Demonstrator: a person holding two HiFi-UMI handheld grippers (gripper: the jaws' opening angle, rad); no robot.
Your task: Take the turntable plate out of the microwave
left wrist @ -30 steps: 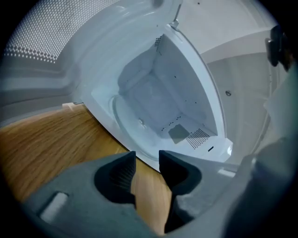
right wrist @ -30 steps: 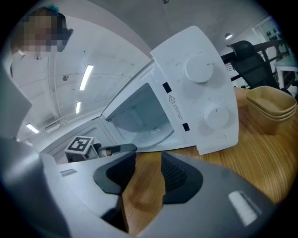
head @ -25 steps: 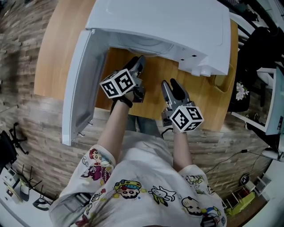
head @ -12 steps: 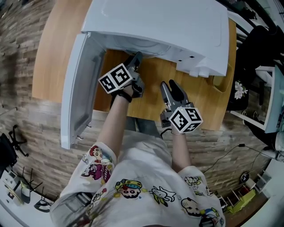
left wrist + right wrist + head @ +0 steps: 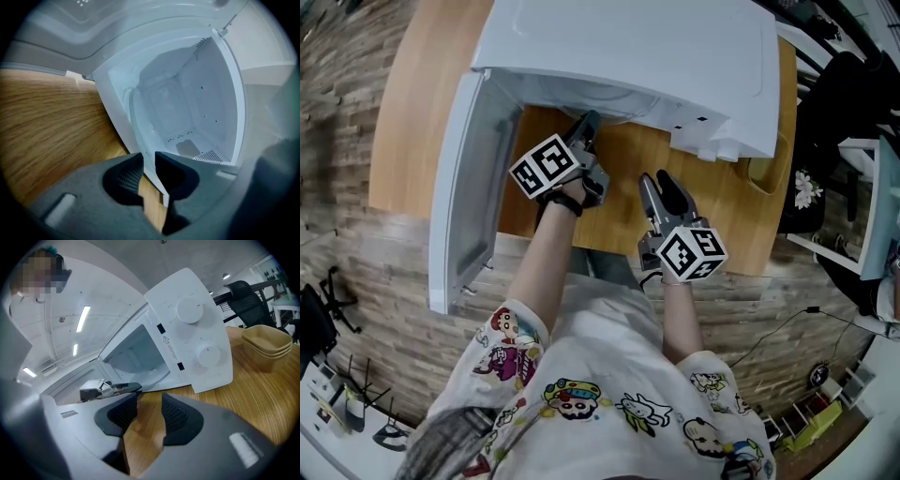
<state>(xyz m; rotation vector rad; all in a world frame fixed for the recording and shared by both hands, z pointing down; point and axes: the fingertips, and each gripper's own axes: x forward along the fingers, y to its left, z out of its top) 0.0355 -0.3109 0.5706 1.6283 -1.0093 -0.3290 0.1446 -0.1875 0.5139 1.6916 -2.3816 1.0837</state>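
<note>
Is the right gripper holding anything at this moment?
No: in the right gripper view, the right gripper has its jaws standing apart, with only the bare wooden table showing between them.

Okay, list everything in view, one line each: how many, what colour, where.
microwave: one, white, on the table
door: one, white, swung open on the microwave's left
turntable plate: one, pale, rim at the microwave's mouth, as best I can tell
table: one, light wood, under it all
bowls: one stack, tan, on the table, right of the microwave
chair: one, black, beyond the bowls
shirt: one, white with cartoon prints, on the person
left claw: one, dark grey, at the microwave's mouth, jaws just now closing on the plate's rim
right claw: one, dark grey, over the table, jaws apart, empty
</note>
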